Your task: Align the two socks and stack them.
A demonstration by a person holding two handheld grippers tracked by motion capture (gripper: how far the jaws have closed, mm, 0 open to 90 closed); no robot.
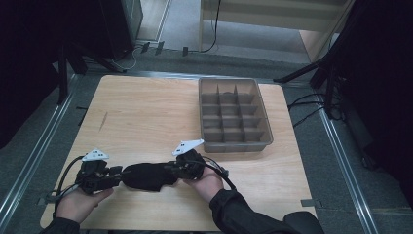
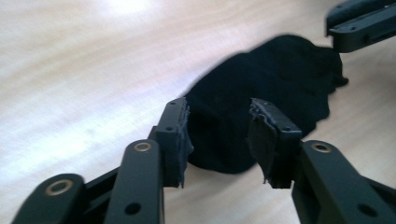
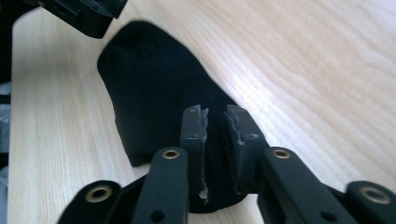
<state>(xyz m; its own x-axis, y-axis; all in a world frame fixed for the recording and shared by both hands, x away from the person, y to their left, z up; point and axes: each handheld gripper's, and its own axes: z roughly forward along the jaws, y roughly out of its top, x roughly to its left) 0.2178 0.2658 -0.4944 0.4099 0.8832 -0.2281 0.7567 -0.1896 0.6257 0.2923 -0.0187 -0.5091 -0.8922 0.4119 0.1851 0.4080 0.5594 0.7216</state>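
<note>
Black cloth (image 1: 148, 176) lies flat on the pale wooden counter (image 1: 146, 112), close to its near edge and well apart from the grey compartment tray (image 1: 234, 114), which sits toward the counter's far right. Relative to the cloth, the left claw (image 1: 118, 171) is at its left end and the right claw (image 1: 175, 169) at its right end, the two facing each other across it.

In the left gripper view the left claw (image 2: 219, 140) stands moderately wide, its worn pads clear of the fabric; the cloth (image 2: 266, 107) lies spread beyond and beneath the gap, not pinched. The other claw's black body (image 2: 362, 23) shows at the cloth's far end.

In the right gripper view the right claw (image 3: 215, 140) is narrow, with a slim gap between its pads. The cloth (image 3: 154, 93) lies under and behind that gap, and I cannot tell for certain whether a fold is caught there; the pads look parted above it. A person's hand (image 1: 83, 202) holds the left gripper, another hand (image 1: 207, 183) the right, a dark sleeve (image 1: 243, 214) trailing back from it.
</note>
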